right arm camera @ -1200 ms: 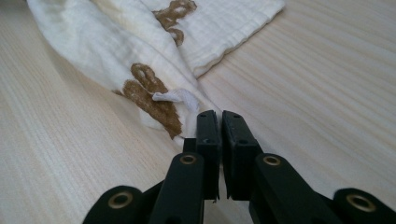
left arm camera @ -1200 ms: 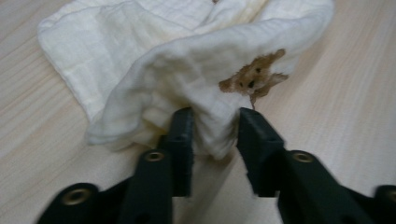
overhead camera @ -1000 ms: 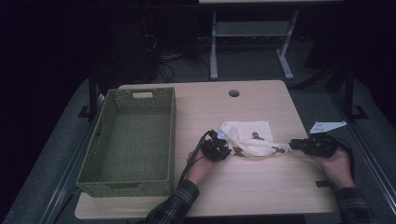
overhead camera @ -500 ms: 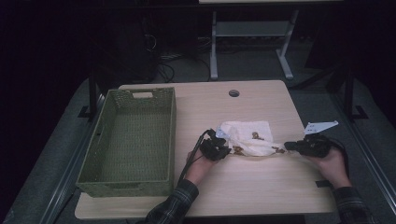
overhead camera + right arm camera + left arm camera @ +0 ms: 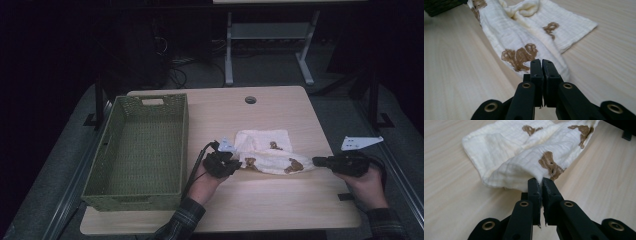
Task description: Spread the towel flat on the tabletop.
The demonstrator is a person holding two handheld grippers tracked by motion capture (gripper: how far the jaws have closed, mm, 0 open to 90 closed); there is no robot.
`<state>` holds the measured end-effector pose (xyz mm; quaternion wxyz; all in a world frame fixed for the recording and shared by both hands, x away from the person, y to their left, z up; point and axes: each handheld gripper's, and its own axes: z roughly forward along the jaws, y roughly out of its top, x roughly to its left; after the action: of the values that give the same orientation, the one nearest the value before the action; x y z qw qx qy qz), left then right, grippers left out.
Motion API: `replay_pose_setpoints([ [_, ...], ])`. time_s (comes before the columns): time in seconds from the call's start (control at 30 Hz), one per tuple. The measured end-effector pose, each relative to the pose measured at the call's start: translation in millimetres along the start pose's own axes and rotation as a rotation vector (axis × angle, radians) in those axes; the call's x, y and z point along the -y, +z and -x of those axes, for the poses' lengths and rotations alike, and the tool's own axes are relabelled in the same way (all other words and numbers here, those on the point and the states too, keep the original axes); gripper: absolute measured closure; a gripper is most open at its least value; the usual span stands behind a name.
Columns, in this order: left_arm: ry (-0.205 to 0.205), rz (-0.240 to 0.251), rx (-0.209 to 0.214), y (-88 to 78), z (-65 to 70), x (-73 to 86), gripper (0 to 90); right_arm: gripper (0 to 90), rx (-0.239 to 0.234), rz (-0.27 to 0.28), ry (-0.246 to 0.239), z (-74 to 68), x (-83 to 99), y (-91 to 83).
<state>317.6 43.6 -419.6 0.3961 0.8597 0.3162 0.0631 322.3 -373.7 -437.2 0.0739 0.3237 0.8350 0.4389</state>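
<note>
A cream cloth [image 5: 270, 161] printed with brown bears lies at the table's middle, and its near fold is stretched between my two grippers. My left gripper [image 5: 239, 164] is shut on the cloth's left end; the fabric [image 5: 524, 160] bunches into the closed jaw tips of that gripper [image 5: 541, 181]. My right gripper [image 5: 316, 161] is shut on the right end. In the right gripper view the cloth [image 5: 524, 32] runs from the tips of the right gripper [image 5: 541, 62] towards the far left. The far part of the cloth rests flat on the wood.
A green woven basket [image 5: 184, 145] stands empty on the table's left half, close beside my left hand. A round cable hole [image 5: 250, 100] sits near the far edge. The table's front edge [image 5: 225, 229] runs just behind both wrists.
The cloth's near fold has been drawn out straighter between the grippers and lifted a little. The left hand rose slightly; the right hand shifted a little to the right.
</note>
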Motion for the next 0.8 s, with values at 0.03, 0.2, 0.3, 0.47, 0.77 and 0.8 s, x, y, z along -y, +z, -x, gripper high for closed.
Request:
replay_pose_setpoints([
  [0.03,-0.002,-0.004,0.000,-2.5,1.6,2.1,85.0,87.5,-0.003,-0.002,-0.009,-2.3,1.8,-1.1],
  [0.2,-0.008,-0.041,-0.001,-7.7,10.6,15.5,84.9,87.5,-0.038,-0.022,-0.014,-12.3,12.6,-1.7],
  [0.3,-0.015,-0.061,0.005,-8.1,14.4,21.5,84.8,87.5,-0.050,-0.052,-0.021,-17.5,17.5,1.0],
  [0.47,-0.017,-0.077,0.008,-10.6,20.0,27.5,84.8,87.5,-0.058,-0.072,-0.024,-25.2,23.2,0.3],
  [0.77,-0.020,-0.165,-0.006,-12.2,33.8,43.8,84.0,87.5,-0.097,-0.080,-0.039,-42.4,35.0,-3.0],
  [0.8,-0.014,-0.172,-0.006,-12.4,34.7,44.4,83.2,87.5,-0.103,-0.087,-0.041,-45.7,36.7,-3.5],
])
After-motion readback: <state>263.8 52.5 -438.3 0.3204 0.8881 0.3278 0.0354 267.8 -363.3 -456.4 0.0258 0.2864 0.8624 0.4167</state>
